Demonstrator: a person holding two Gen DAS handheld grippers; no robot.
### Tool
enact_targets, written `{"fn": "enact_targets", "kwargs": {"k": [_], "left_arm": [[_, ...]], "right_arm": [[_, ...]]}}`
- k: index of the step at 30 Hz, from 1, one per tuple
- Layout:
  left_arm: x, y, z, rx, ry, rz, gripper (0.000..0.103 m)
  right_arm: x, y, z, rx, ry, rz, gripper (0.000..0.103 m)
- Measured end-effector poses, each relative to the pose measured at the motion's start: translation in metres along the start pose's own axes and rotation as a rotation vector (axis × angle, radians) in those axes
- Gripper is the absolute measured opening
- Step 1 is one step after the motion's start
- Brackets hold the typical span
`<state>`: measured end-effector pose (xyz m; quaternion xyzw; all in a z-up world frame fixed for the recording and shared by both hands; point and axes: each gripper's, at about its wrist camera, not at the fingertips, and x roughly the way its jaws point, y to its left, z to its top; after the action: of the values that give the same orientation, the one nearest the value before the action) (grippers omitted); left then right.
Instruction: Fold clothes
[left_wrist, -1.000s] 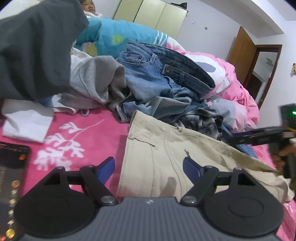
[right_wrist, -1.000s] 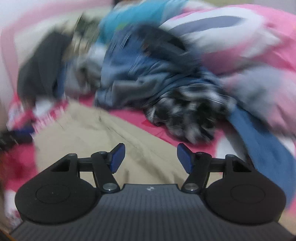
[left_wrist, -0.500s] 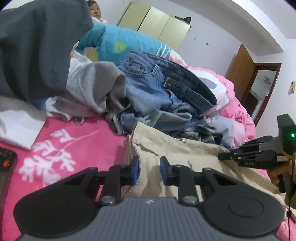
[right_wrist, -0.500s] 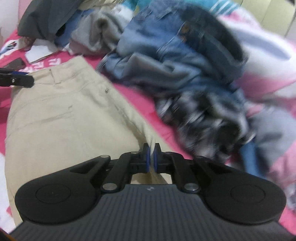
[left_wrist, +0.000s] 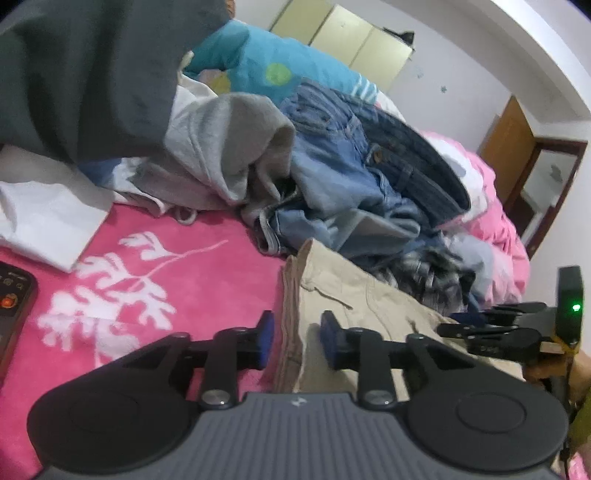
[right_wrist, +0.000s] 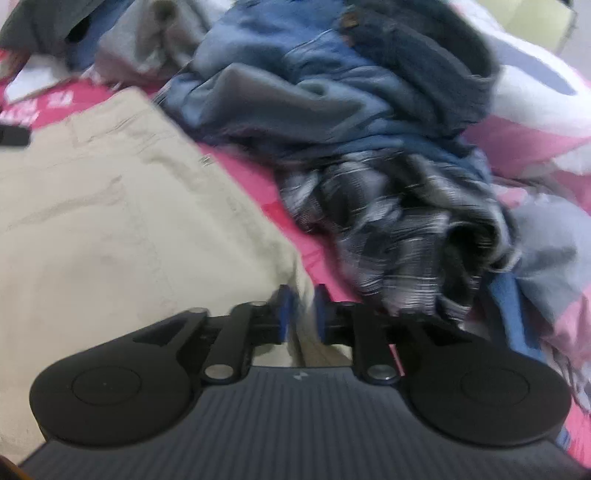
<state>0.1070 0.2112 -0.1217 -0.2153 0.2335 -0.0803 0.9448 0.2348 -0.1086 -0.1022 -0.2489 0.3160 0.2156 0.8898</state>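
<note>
Beige trousers (left_wrist: 354, 295): one pair, two jeans (left_wrist: 351, 177).

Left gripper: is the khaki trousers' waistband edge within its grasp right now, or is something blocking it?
Probably yes. The left gripper already straddles the folded edge of the khaki trousers, its jaws opening, and nothing lies between them but that fabric.

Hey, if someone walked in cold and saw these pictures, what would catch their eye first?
Probably the beige trousers laid out on the bright pink bedspread, with the left gripper and the right gripper each straddling an edge, jaws opening. Behind them sits a jumbled clothes pile topped by blue jeans.
</note>
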Motion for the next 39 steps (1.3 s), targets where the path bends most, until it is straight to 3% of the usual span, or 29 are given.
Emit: {"fn": "enact_targets", "kwargs": {"k": [2,4,9,12,14,17,22,26,32,35,36,37,39], "left_arm": [[-0.010,-0.004,0.002,0.023,-0.045,0.020,0.044],[-0.021,-0.017,0.004,0.068,-0.083,0.022,0.044],[-0.034,-0.061,0.005,0.176,-0.118,-0.065,0.052],[-0.024,-0.092,-0.001,0.228,-0.081,-0.139,0.054],[-0.013,-0.112,-0.009,0.270,-0.054,-0.167,0.054],[0.009,-0.135,-0.025,0.344,-0.017,-0.149,0.054],[0.045,-0.142,-0.048,0.416,0.071,-0.018,0.054],[0.049,-0.137,-0.052,0.409,0.090,0.005,0.053],[0.052,-0.138,-0.056,0.436,0.107,0.036,0.055],[0.055,-0.141,-0.057,0.449,0.111,0.044,0.056],[0.056,-0.141,-0.057,0.452,0.113,0.047,0.056],[0.057,-0.142,-0.057,0.456,0.114,0.050,0.056],[0.058,-0.143,-0.058,0.462,0.117,0.056,0.056]], "right_arm": [[-0.022,-0.013,0.003,0.092,-0.053,-0.022,0.040],[-0.056,-0.032,0.001,0.215,-0.128,-0.027,0.048],[-0.171,-0.075,-0.043,0.534,-0.309,-0.068,0.049],[-0.235,-0.081,-0.096,0.674,-0.358,-0.163,0.049],[-0.278,-0.078,-0.140,0.756,-0.347,-0.274,0.049],[-0.331,-0.069,-0.215,0.906,-0.290,-0.442,0.049],[-0.371,-0.055,-0.311,1.064,-0.191,-0.619,0.049],[-0.358,-0.052,-0.334,0.961,-0.125,-0.649,0.049],[-0.284,-0.054,-0.327,0.488,0.089,-0.704,0.049],[-0.252,-0.069,-0.335,0.360,0.171,-0.729,0.044],[-0.250,-0.076,-0.337,0.362,0.168,-0.730,0.038],[-0.249,-0.084,-0.340,0.364,0.165,-0.732,0.011],[-0.254,-0.098,-0.341,0.376,0.122,-0.738,0.005]]}}
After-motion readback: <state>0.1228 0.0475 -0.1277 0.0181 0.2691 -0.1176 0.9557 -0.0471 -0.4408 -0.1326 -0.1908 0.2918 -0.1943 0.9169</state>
